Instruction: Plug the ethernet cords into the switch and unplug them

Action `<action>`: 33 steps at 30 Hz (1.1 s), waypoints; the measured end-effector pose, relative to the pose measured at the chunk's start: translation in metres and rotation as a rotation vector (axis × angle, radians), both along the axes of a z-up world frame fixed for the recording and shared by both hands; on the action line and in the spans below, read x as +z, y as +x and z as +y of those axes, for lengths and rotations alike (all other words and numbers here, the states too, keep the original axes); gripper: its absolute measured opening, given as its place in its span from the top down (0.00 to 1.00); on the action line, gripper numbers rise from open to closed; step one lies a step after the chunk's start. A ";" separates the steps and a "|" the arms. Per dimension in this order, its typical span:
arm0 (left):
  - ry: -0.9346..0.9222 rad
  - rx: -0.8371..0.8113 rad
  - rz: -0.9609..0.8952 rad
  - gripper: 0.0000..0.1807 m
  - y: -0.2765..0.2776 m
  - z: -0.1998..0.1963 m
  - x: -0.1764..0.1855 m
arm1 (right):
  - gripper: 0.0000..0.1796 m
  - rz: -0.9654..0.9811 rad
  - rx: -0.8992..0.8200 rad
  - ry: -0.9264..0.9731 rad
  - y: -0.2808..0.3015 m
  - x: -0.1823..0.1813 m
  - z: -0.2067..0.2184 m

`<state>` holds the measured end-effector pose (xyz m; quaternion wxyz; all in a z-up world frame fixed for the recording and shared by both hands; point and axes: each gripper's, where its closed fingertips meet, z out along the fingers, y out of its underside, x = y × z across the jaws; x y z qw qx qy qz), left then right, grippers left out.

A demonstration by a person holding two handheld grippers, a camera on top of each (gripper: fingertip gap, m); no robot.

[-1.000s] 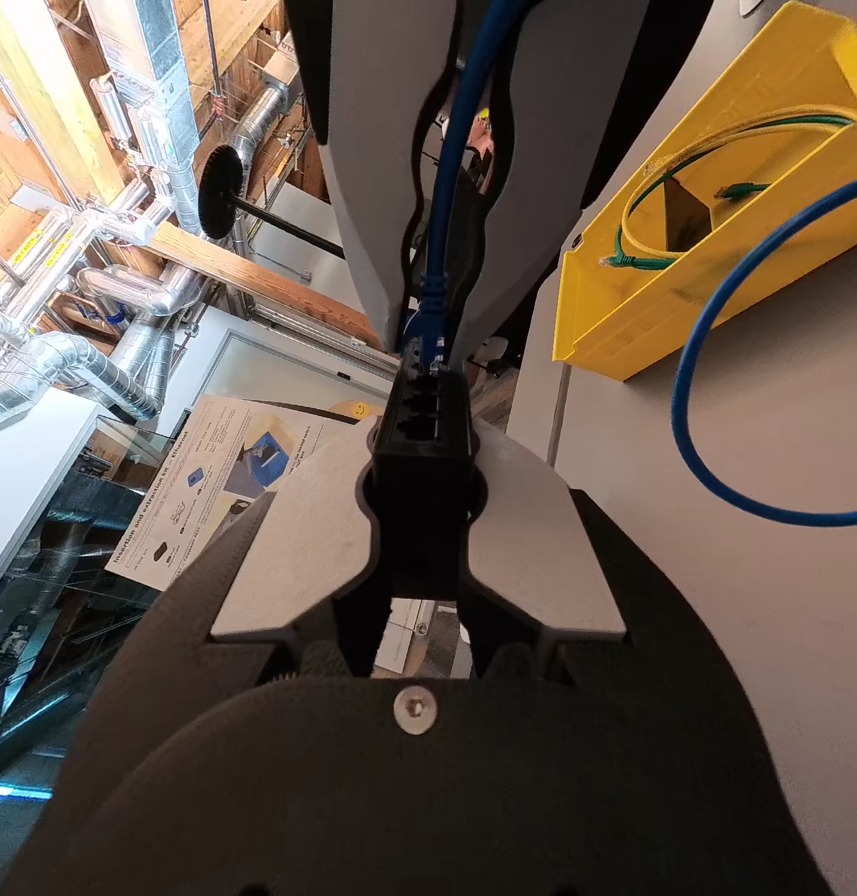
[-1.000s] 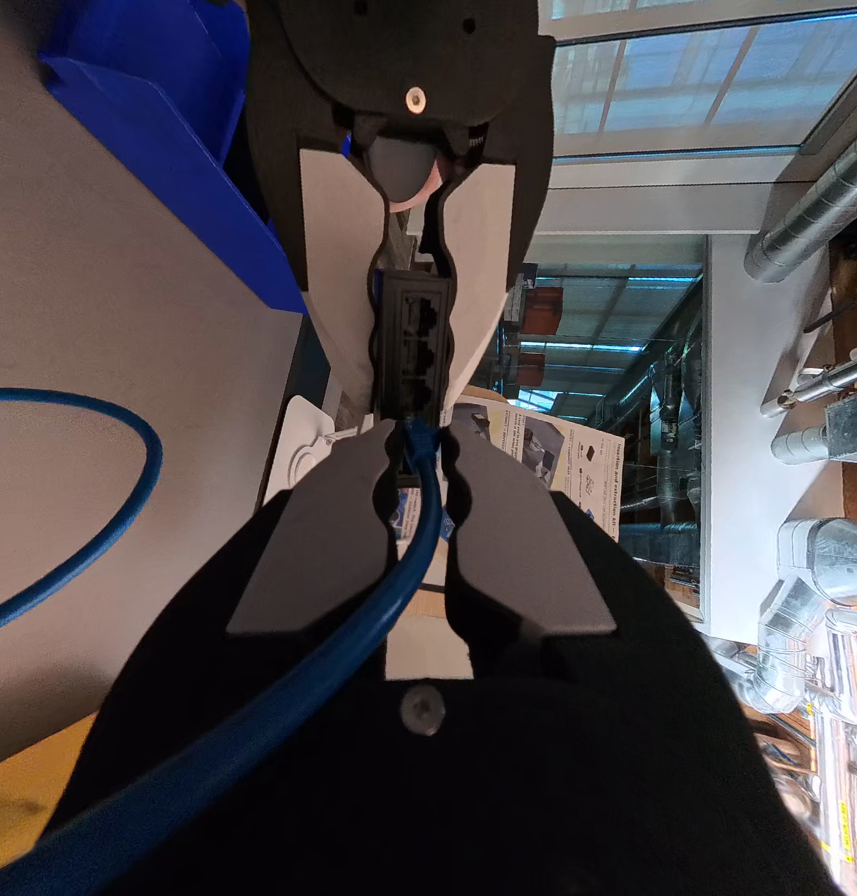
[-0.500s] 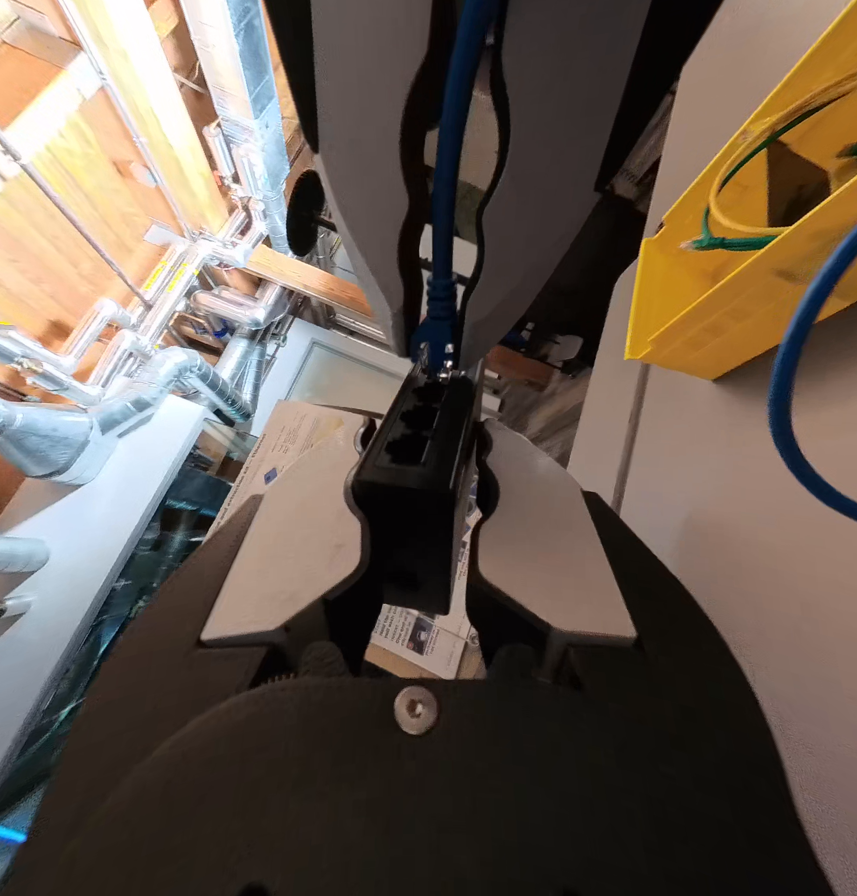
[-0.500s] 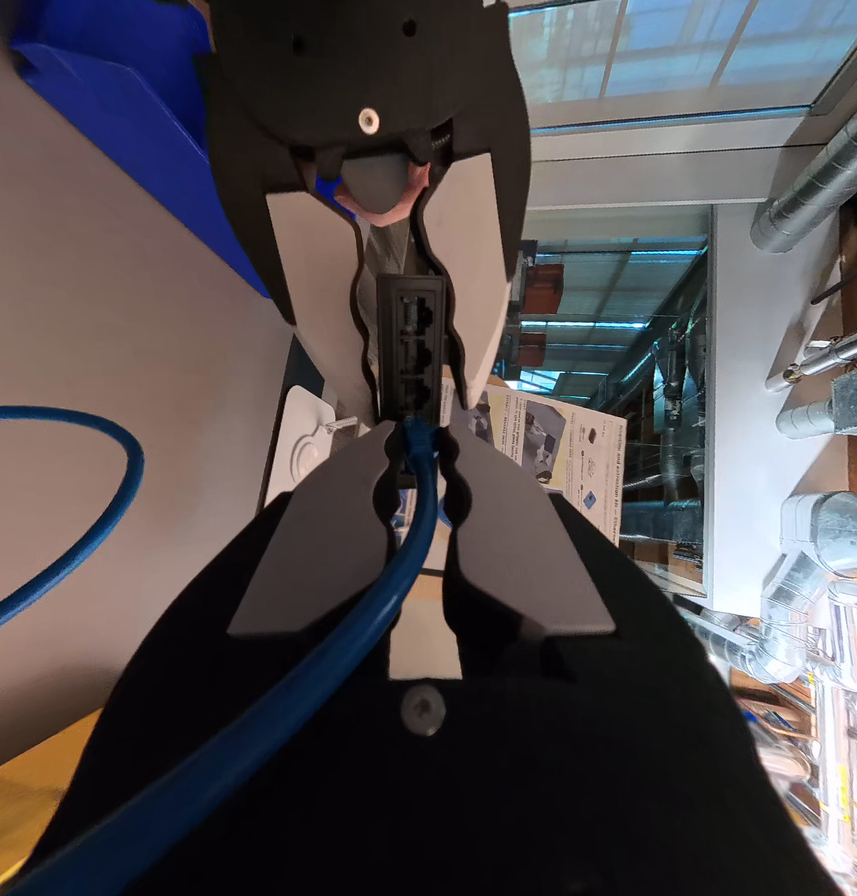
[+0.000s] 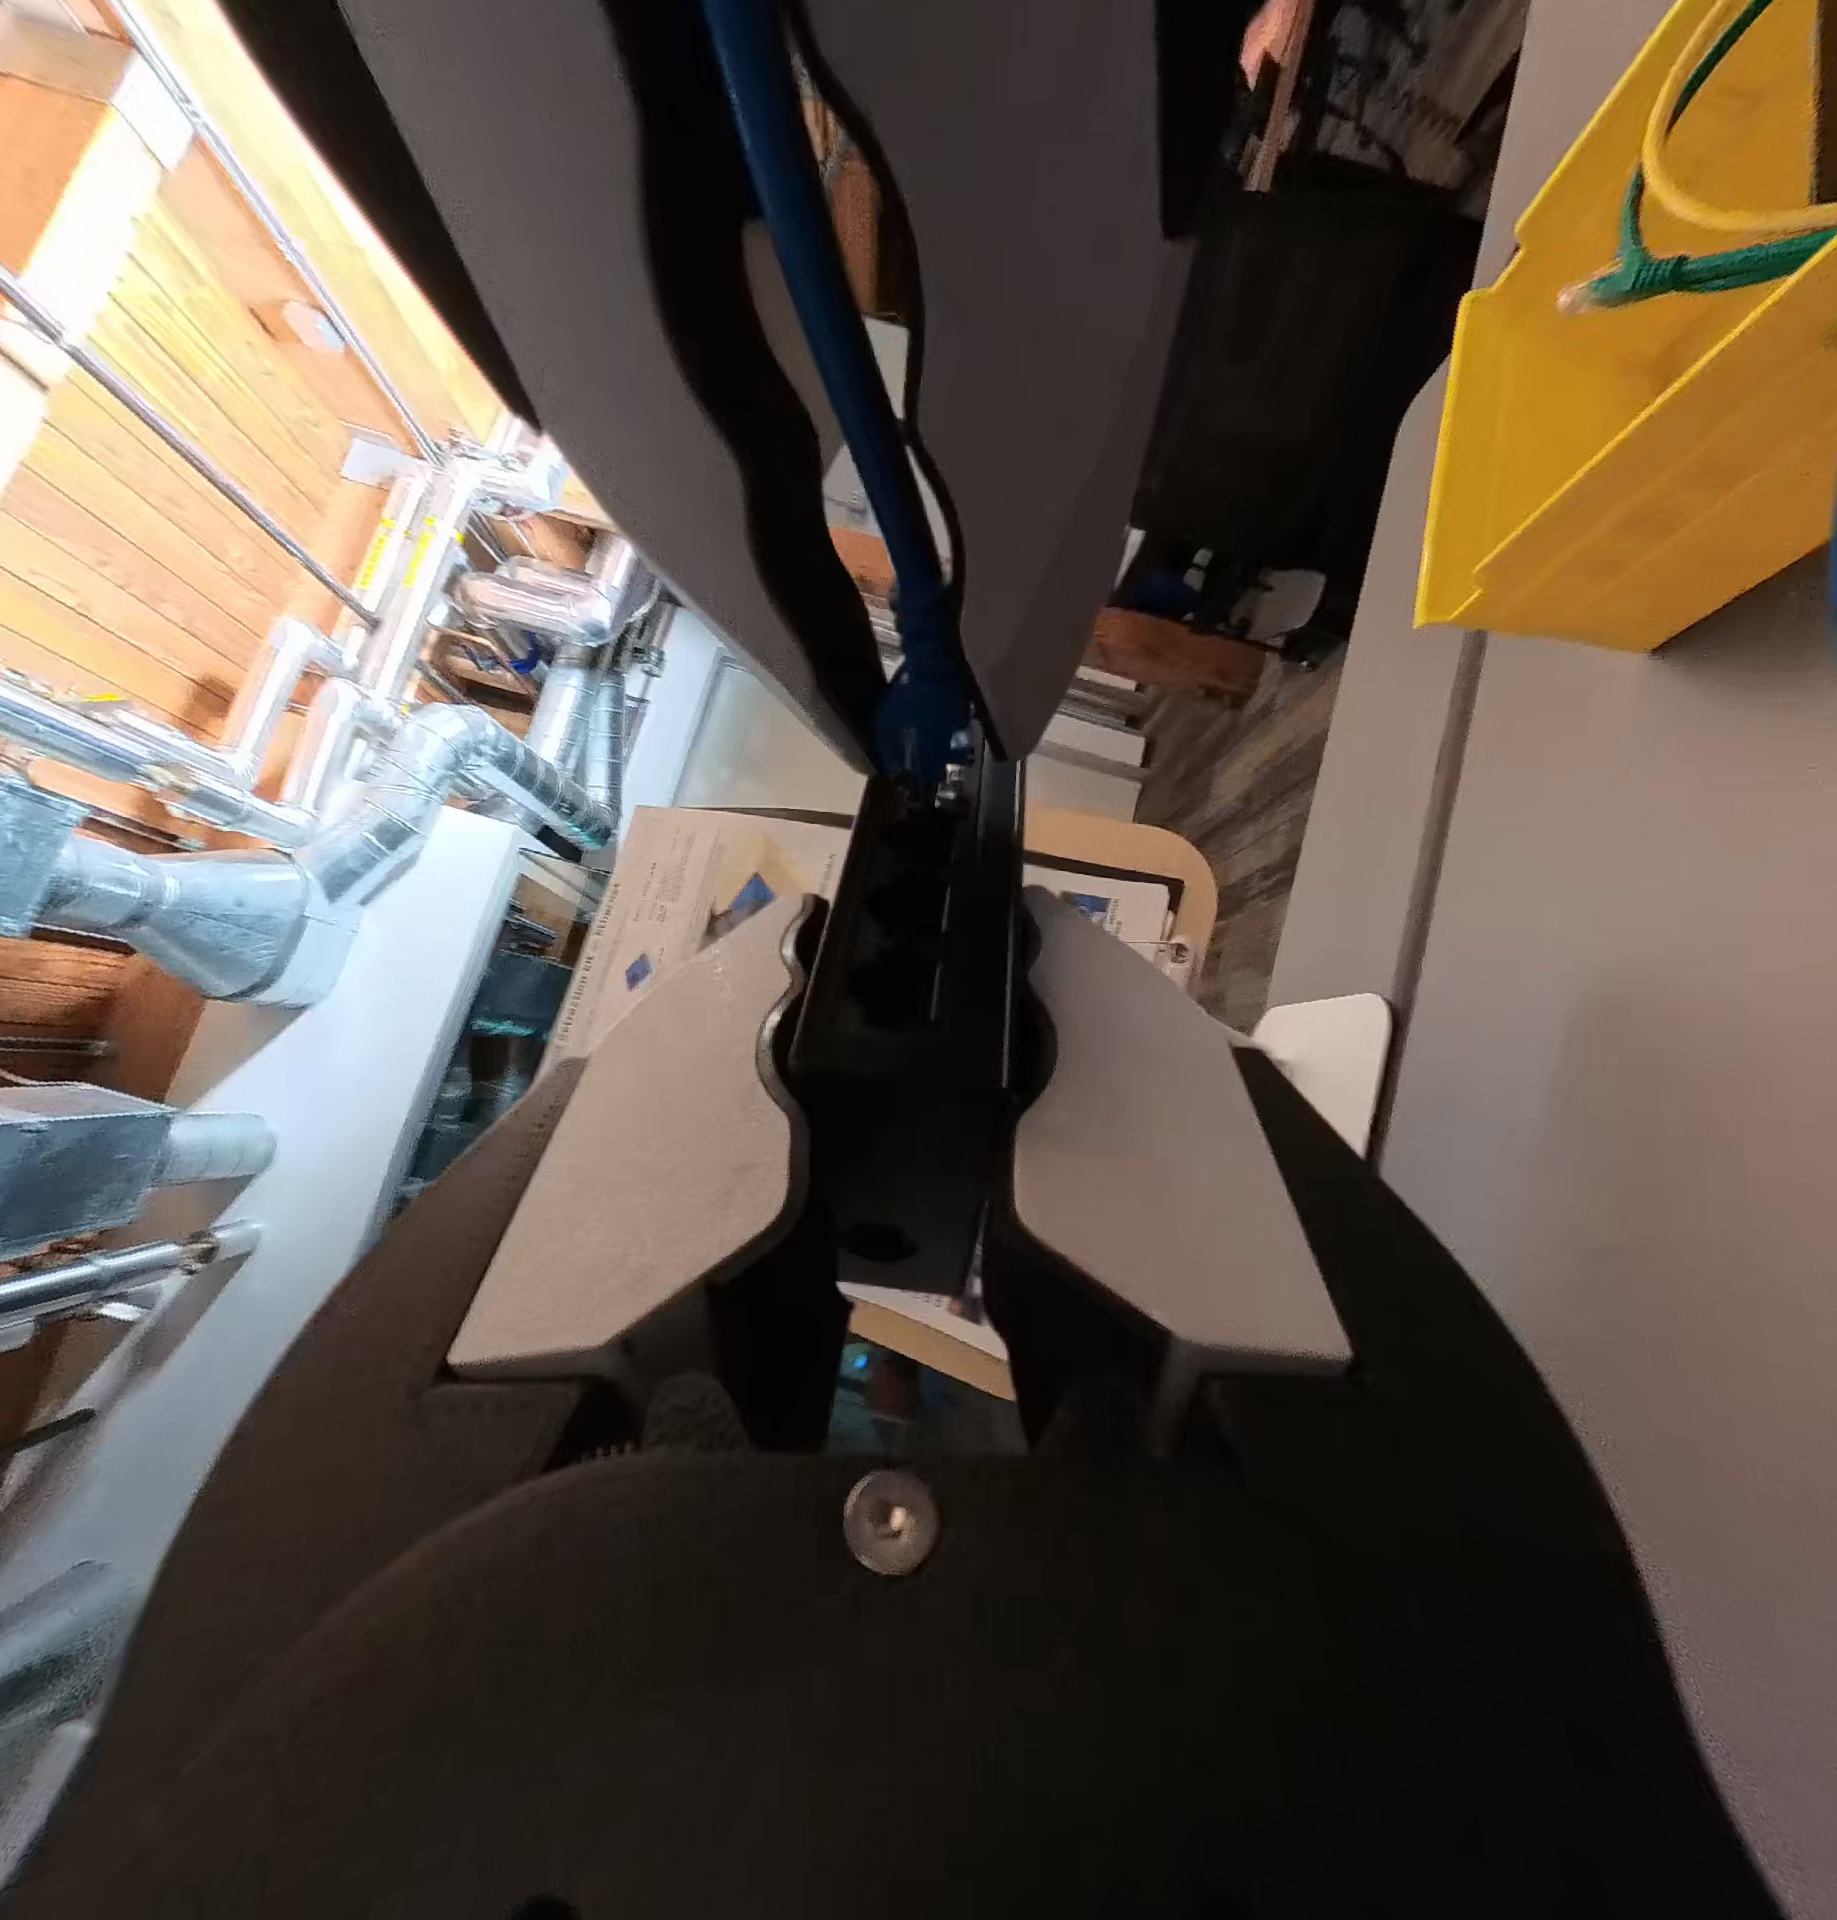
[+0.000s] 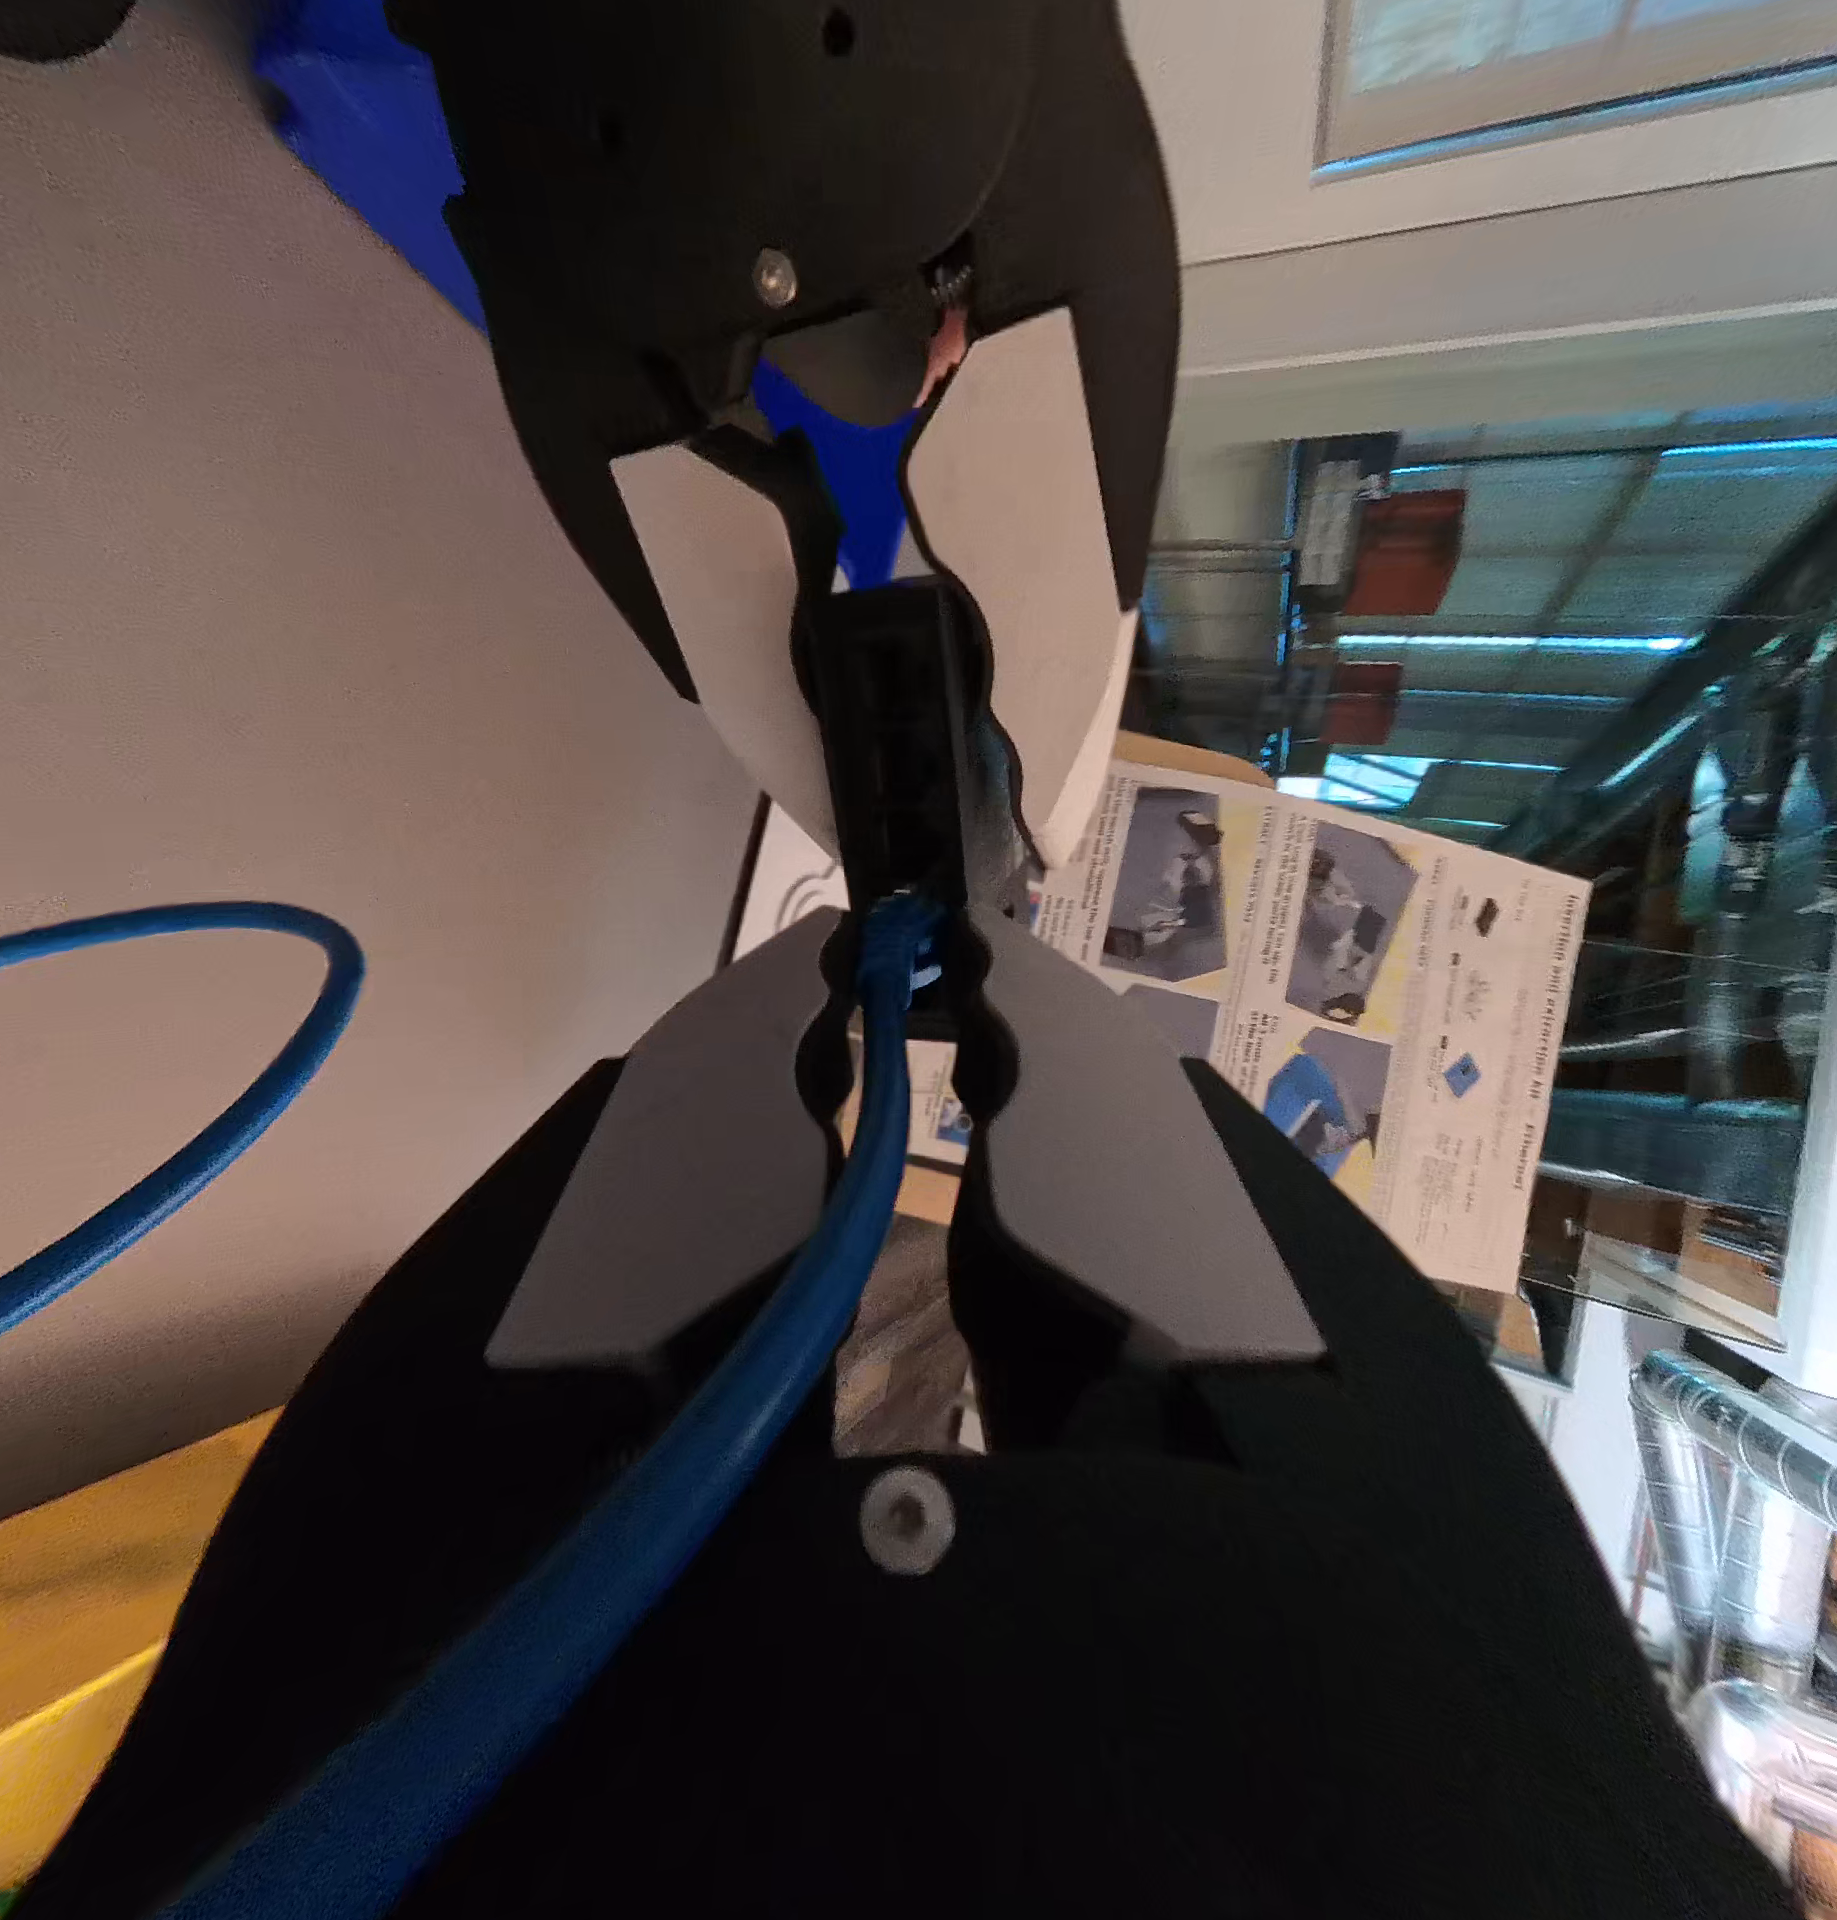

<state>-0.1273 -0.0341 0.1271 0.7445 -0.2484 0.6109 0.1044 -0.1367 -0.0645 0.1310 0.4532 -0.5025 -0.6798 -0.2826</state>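
My left gripper is shut on a black switch and holds it in the air, ports facing away. My right gripper is shut on the plug of a blue ethernet cord. The plug's tip sits at the end port of the switch. The two grippers face each other tip to tip. The left wrist view shows the right gripper from in front with the blue cord running back between its fingers. The right wrist view shows the left gripper above the switch.
A yellow bin on the grey table holds a green cord and a yellow one. The blue cord's slack loops over the table. A blue bin stands behind. A printed sheet stands past the table edge. My two grippers' fingertips are within a few centimetres of each other.
Both grippers have swung together, so the switch now shows edge-on. The left fingers eased around the switch half a second ago and press on it again. The plug stays at the end port.
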 end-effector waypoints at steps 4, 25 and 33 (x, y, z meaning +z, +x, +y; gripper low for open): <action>-0.050 -0.007 -0.004 0.82 -0.001 0.004 -0.001 | 0.91 -0.027 -0.015 -0.090 0.000 0.000 0.004; -0.207 -0.041 -0.024 0.83 -0.002 0.016 -0.004 | 0.91 -0.160 -0.088 -0.370 0.000 0.001 0.014; -0.088 0.319 -0.081 0.83 -0.027 0.066 0.005 | 0.92 -0.134 -0.082 -0.646 0.004 -0.028 -0.025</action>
